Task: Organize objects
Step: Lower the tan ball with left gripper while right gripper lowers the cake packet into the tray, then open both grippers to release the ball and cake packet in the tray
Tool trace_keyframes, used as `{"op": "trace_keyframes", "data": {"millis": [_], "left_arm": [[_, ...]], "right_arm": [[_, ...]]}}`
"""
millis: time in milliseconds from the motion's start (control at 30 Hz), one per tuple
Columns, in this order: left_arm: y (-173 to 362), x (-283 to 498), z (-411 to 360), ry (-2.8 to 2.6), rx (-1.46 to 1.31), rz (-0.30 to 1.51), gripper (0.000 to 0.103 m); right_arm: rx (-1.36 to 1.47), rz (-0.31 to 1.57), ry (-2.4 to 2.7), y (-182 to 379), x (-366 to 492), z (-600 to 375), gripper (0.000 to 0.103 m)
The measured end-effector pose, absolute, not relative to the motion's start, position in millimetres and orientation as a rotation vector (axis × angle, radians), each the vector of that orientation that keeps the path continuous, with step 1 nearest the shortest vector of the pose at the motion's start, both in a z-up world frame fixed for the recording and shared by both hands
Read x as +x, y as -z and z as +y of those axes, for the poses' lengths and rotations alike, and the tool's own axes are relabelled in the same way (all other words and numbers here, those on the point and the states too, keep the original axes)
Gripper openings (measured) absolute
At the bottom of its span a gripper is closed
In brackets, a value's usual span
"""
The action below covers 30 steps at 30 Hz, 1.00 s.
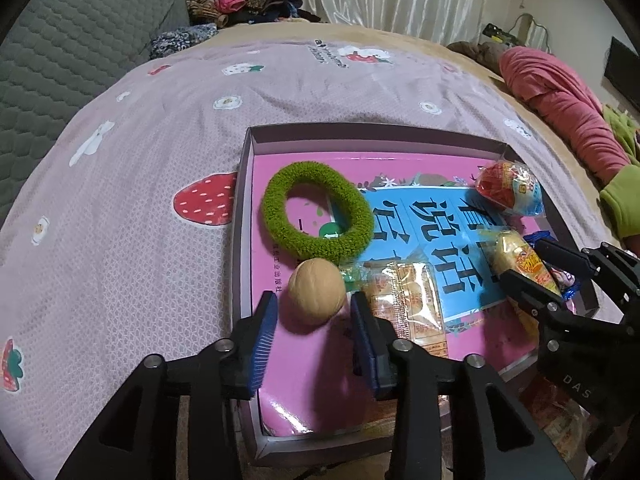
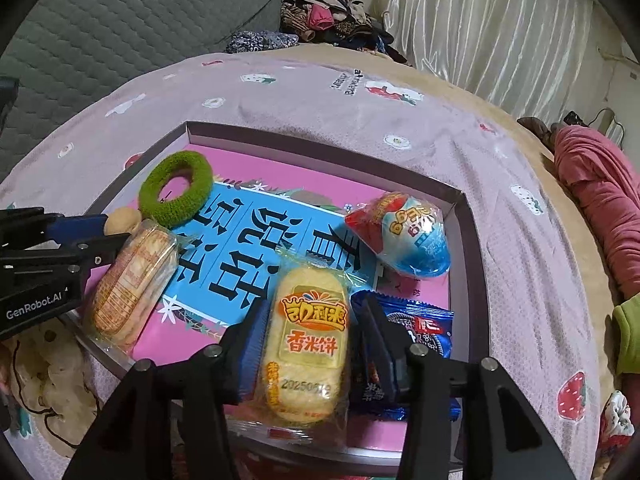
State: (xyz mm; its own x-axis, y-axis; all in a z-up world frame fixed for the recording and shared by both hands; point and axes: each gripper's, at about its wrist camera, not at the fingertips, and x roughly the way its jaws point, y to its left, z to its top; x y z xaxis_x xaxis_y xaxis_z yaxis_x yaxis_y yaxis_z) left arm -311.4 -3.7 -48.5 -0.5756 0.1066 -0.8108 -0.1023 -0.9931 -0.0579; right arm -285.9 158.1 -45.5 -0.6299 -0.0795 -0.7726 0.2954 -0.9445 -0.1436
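Your right claw [image 2: 308,344] is closed on the yellow rice-cracker packet [image 2: 306,344], one blue pad against each long side, at the near right of the shallow grey cardboard tray [image 2: 460,216]. A dark blue cookie wrapper [image 2: 420,332] lies just beside that packet, touching the claw's right finger. Your left claw [image 1: 314,320] is spread with nothing in it; the round tan walnut [image 1: 317,290] sits between its fingertips on the pink book cover lining the tray. Touching the walnut's far side is the fuzzy green hair ring [image 1: 316,212]. A second clear-wrapped cracker packet [image 1: 408,304] lies right of the walnut. The red-and-blue wrapped egg toy [image 2: 400,240] rests near the tray's far right wall. The tray sits on a mauve strawberry-print bedspread [image 1: 160,140].
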Motion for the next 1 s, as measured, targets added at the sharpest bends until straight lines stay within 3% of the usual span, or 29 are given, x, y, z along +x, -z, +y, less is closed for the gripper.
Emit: {"op": "trace_keyframes", "data": {"millis": [167, 267, 467, 1000], "left_arm": [[45.8, -310.9, -4.5, -2.69, -1.379, -0.015, 0.043], [41.3, -309.3, -5.0, -2.707, -1.367, -0.005, 0.058], [32.0, -304.8, -6.1, -2.723, -1.338, -0.014, 0.062], [6.0, -290.4, -12.0, -2.795, -1.294, 0.005, 0.075]], "right_arm": [[1.222, 0.372, 2.639, 43.3, -285.2, 159.2, 0.049], [1.222, 0.365, 2.639, 41.9, -285.2, 159.7, 0.049], [1.19, 0.341, 2.656, 30.8, -283.1, 161.6, 0.056], [1.119, 0.279, 2.695, -6.7, -274.3, 171.6, 0.063]]}}
